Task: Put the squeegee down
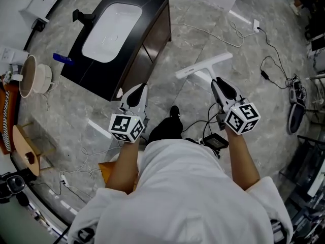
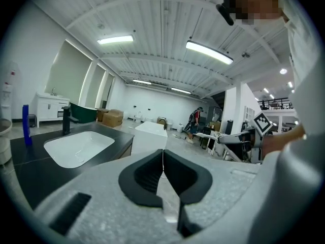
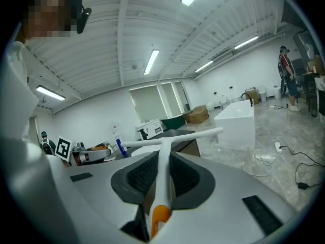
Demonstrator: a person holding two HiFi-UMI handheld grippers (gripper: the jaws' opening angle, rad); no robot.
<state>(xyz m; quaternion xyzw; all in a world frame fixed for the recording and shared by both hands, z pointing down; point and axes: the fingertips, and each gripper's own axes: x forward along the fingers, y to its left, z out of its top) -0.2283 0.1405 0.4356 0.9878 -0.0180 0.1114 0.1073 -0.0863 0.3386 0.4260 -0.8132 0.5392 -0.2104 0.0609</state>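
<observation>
Two jaws of the right gripper pinched the white squeegee by its handle, blade raised. Left gripper jaws were pressed together. Farther off stood the vanity basin. Only the right gripper view showed the handle's orange end.

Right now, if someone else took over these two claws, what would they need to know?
Left claw: shut, empty.
Right claw: shut on the handle of the white squeegee, with the blade held out ahead in the air, to the right of the black sink vanity.
Done: the squeegee is in hand.
Left: set it down; it is not yet resting on anything.
</observation>
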